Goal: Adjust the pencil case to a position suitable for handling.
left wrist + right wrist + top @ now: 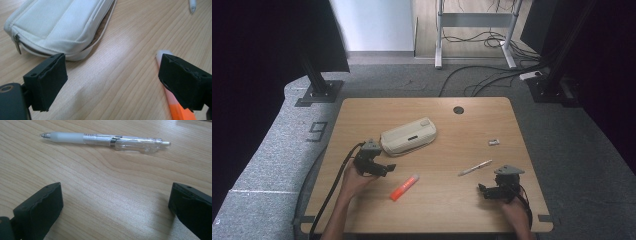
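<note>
Both grippers hang empty over the table, jaws apart, pouch and pens unlifted.

High view: my left gripper (388, 167) sits just beside the white zip pouch (408, 135), with the orange highlighter (404, 187) close ahead of its jaws; my right gripper (482, 190) faces the clear pen (475, 168). Left gripper view: jaws wide, bare wood between them; the pouch (60, 25) lies beyond the left jaw, and the highlighter (175, 105) runs lengthwise under the right jaw, so I judge this hand nearer to it. Right gripper view: jaws spread, nothing held; the pen (105, 140) lies crosswise ahead, apart from both jaws.
</note>
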